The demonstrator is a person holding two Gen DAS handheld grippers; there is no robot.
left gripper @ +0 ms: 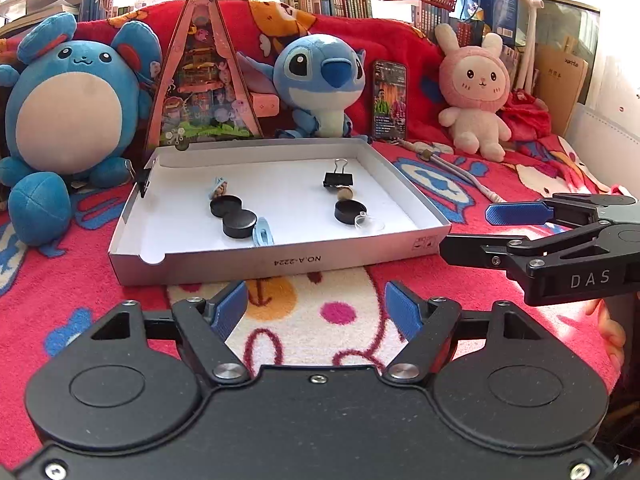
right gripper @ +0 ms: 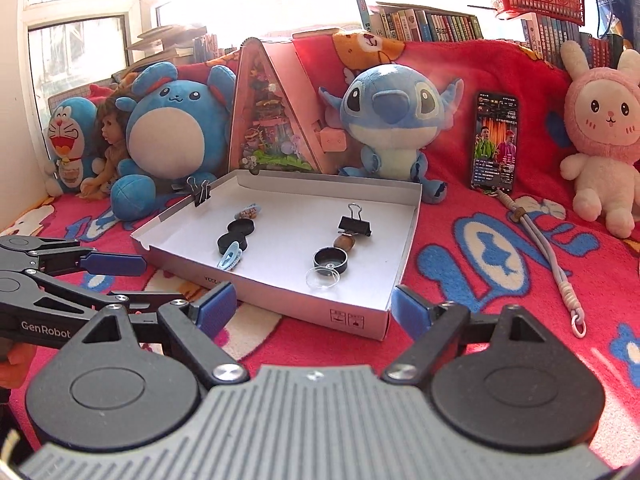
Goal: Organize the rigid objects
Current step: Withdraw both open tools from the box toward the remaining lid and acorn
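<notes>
A shallow white cardboard box (left gripper: 280,264) (right gripper: 280,300) lies on the red blanket. Its left row holds a small charm (left gripper: 218,190), two black discs (left gripper: 234,214) and a blue hair clip (left gripper: 263,236). Its right row holds a black binder clip (left gripper: 338,176), a brown bead (left gripper: 345,195), a black disc (left gripper: 350,210) and a clear suction cup (left gripper: 368,222). My left gripper (left gripper: 318,310) (right gripper: 132,280) hangs open and empty in front of the box. The right gripper (right gripper: 314,308) (left gripper: 480,232) is open beside the box's near right corner, touching nothing.
Another binder clip (right gripper: 202,194) is clipped on the box's left wall. Plush toys (left gripper: 320,80), a triangular pink display (left gripper: 200,80) and a lit phone (right gripper: 496,144) stand behind the box. A corded strap (right gripper: 548,256) lies on the blanket to the right.
</notes>
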